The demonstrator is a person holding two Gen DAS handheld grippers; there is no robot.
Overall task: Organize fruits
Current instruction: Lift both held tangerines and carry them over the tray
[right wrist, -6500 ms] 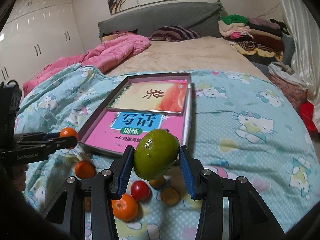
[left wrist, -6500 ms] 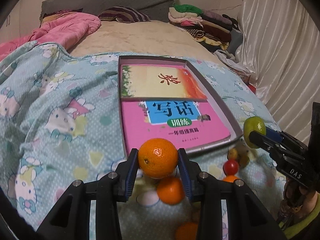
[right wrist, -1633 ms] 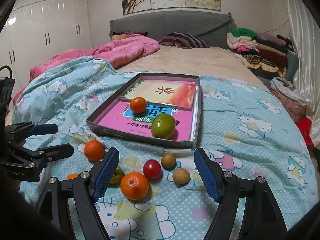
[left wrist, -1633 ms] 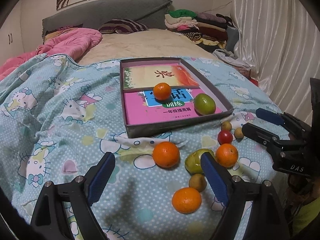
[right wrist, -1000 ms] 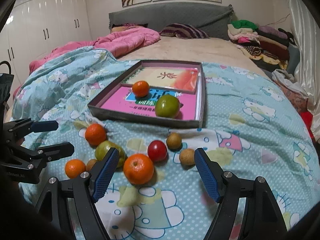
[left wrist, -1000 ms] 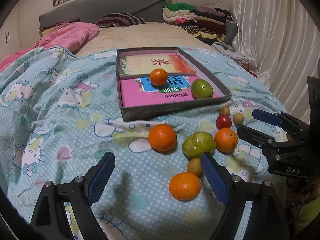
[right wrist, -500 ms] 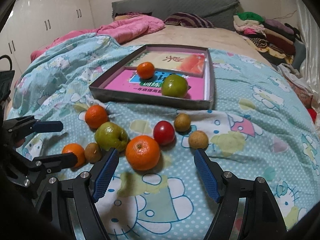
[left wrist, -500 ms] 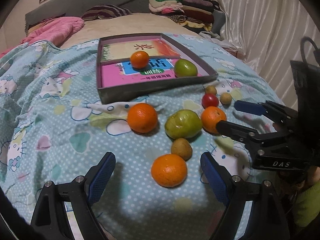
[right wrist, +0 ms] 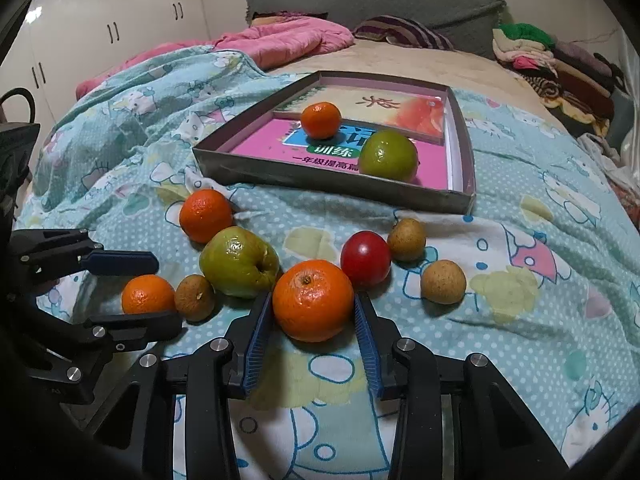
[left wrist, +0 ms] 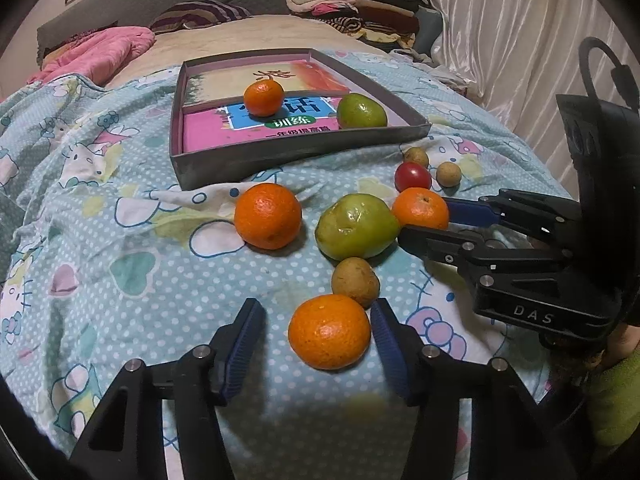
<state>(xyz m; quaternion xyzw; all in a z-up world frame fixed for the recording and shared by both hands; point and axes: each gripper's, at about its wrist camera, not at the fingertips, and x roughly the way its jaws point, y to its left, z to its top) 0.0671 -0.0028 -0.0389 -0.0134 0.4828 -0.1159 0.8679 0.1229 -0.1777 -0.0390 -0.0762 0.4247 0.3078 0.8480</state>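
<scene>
Loose fruit lies on the blue cartoon-print quilt in front of a grey tray [left wrist: 300, 152] that holds an orange [left wrist: 264, 98] and a green lime [left wrist: 362, 111]. My left gripper [left wrist: 316, 320] is low over the nearest orange [left wrist: 329, 332]. Its jaws are closing around that orange, with a gap still showing at the left pad [left wrist: 244, 344]. My right gripper [right wrist: 313, 324] is closing on another orange [right wrist: 312, 300], and both blue pads touch its sides. A green apple-like fruit [right wrist: 238, 262] sits just left of that orange.
A third loose orange [left wrist: 267, 216], a red fruit [right wrist: 365, 259] and three small brown fruits [right wrist: 195, 297] [right wrist: 406, 239] [right wrist: 443, 281] crowd around the grippers. Books line the tray floor. A pink blanket [right wrist: 280, 36] and stacked clothes [left wrist: 360, 0] lie at the bed's far end.
Both grippers have sunk toward the loose fruit and their jaws have narrowed sharply. The left now brackets the nearest orange, and the right has come onto the orange beside the green fruit.
</scene>
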